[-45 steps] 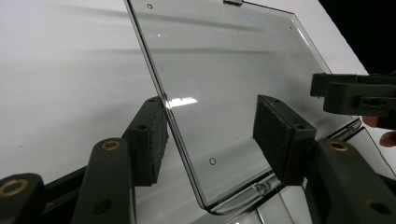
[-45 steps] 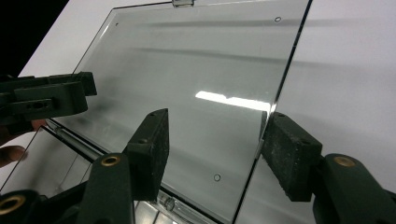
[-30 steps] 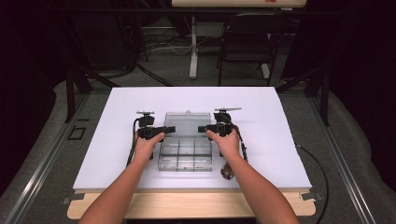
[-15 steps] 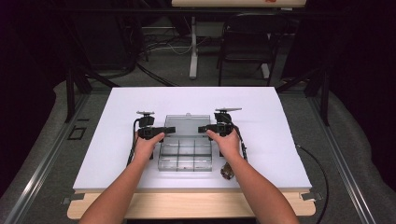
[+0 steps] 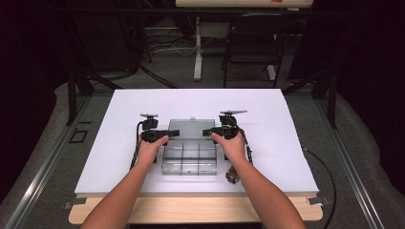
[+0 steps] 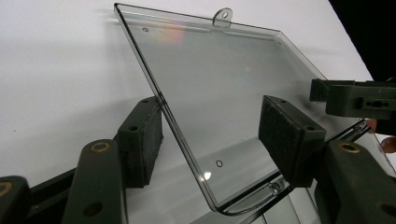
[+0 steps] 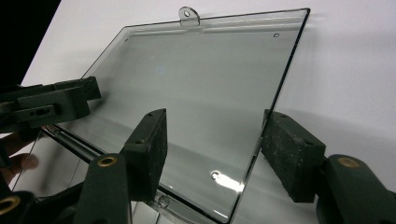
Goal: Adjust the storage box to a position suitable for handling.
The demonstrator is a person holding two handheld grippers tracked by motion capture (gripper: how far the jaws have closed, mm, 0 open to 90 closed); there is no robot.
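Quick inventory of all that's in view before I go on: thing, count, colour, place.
Compartment box: one, clear, table centre between both hands.
Box lid: one, clear, swung open, lying back behind the box.
Small object: one, brownish, right of the box; too small to identify.
Table: one, white top.
Chair: one, dark, beyond the table.
Left claw: black, open, astride the lid's edge.
Right claw: black, open, astride the lid's opposite edge.

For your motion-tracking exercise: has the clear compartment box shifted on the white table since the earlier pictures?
No. The clear compartment box sits at the same spot relative to the white table's near edge, with its lid open and lying back.
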